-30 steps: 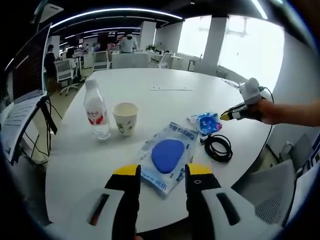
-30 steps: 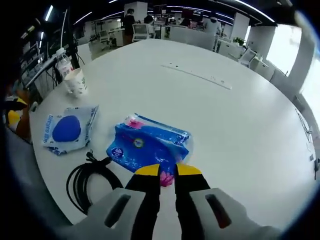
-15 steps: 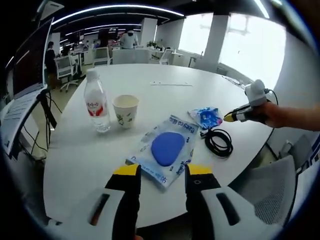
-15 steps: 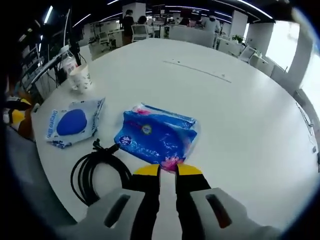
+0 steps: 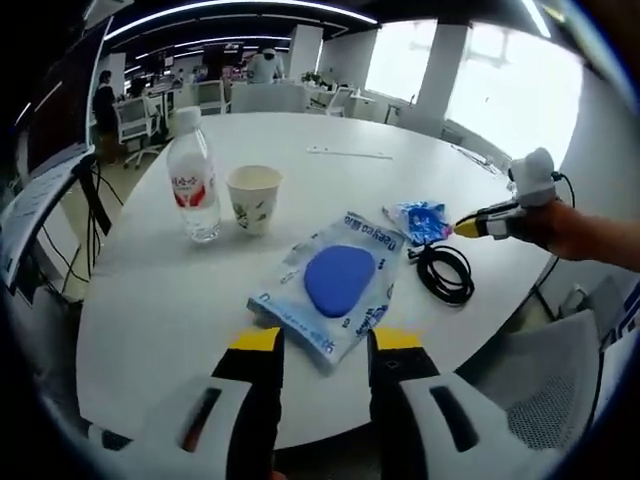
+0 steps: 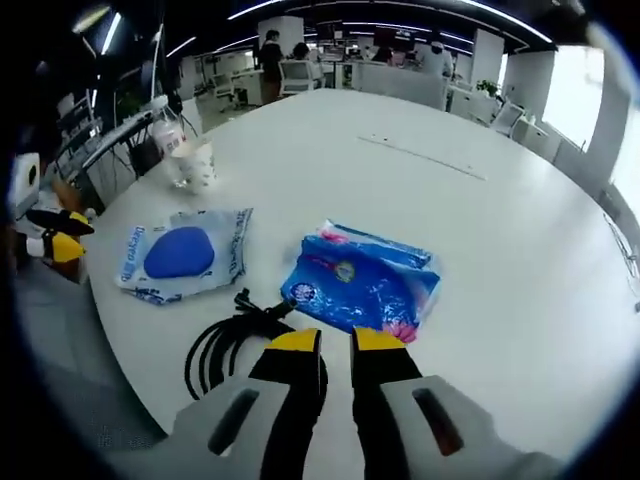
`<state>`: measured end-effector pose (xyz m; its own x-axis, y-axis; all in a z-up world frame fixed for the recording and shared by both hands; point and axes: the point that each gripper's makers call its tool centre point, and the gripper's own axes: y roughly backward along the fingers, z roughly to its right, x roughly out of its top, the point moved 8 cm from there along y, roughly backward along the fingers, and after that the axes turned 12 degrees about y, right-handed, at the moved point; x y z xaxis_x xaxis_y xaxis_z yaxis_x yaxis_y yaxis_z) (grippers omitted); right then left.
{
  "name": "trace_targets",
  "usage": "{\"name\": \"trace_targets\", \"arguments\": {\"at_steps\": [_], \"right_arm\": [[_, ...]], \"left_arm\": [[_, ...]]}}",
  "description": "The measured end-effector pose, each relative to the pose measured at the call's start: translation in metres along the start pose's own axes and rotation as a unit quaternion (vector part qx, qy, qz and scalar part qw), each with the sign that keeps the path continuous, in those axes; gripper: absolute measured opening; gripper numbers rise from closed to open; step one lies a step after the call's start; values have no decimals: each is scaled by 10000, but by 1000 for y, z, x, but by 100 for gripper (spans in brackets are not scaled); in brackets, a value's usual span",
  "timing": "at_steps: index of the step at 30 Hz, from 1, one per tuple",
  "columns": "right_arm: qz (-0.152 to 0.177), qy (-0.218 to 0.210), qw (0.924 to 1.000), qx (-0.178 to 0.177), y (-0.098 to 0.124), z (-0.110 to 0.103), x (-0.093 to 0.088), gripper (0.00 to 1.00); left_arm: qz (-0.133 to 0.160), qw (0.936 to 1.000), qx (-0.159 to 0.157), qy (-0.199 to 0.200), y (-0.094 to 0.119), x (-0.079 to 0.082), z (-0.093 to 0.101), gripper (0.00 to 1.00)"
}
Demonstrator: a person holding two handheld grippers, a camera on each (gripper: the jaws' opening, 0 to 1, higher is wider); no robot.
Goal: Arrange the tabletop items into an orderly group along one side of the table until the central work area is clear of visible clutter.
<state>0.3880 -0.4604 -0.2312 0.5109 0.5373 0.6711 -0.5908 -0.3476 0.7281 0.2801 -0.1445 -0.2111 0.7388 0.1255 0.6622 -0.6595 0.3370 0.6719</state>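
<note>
An open-plan office: rows of desks (image 5: 150, 110), swivel chairs (image 5: 130, 125), ceiling strip lights (image 5: 240, 8) and a round white meeting table (image 6: 480, 250).

A round white table (image 5: 330, 160) is carrying a loose cluster of things near its edge: a water bottle (image 5: 192, 190) is standing upright just beside a paper cup (image 5: 254, 198). Nearer the rim, a clear packet with a blue pad inside (image 5: 335, 283) is lying flat, with a coiled black cable (image 6: 232, 340) and a blue wipes pack (image 6: 362, 283) sitting next to each other beside it.
</note>
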Motion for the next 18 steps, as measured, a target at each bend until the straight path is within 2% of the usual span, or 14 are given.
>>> {"name": "trace_targets", "arguments": {"at_steps": [10,18], "right_arm": [[118,309,9970,703,-25,-30,27,14],[-6,357,9940,1036,-43,-39,30,17]], "left_arm": [[-118,9996,94,223,-17,-10,0,31],[-197,9987,196,417,-30,-18,-1,30]]}}
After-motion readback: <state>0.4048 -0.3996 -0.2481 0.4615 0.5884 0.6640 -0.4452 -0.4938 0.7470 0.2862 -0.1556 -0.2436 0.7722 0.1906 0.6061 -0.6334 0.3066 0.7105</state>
